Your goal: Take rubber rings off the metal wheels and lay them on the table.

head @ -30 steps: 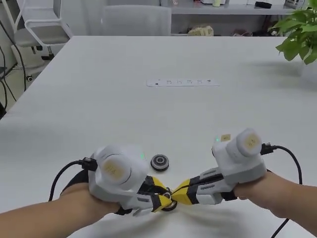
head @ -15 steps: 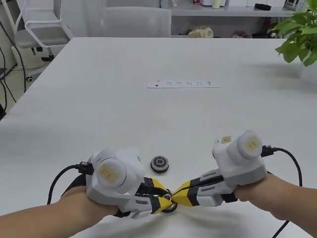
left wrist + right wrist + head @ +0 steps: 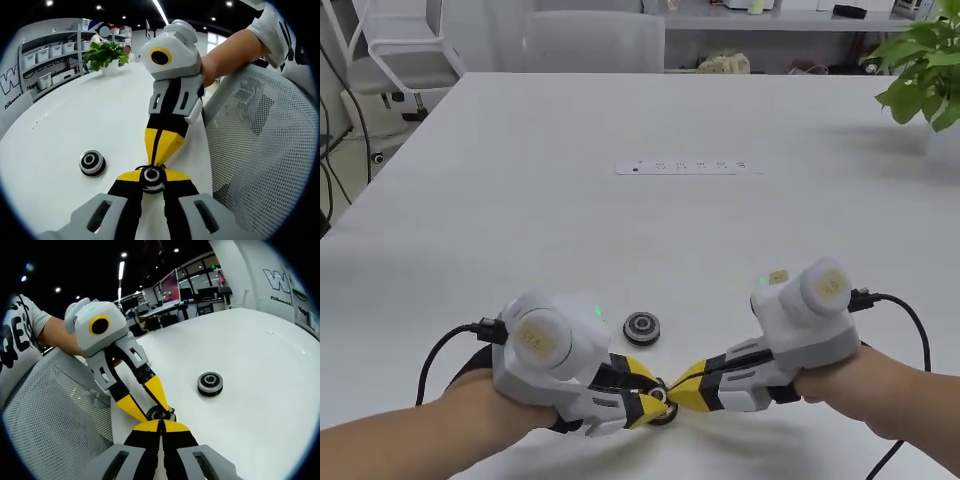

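Near the table edge, left tongs clamp a wheel, right tongs touching.

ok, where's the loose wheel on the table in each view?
Head view: loose wheel, lower centre, beyond the held wheel.
Left gripper view: lower left, left of the held wheel.
Right gripper view: right of centre, up-right of the held wheel.
Shared landmark: the held wheel.

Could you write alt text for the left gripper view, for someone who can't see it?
The left gripper clamps, in yellow-and-black jaws, a small metal wheel with a black rubber ring, while the right gripper, jaws closed, reaches it from opposite. A second such wheel lies apart on the white table.
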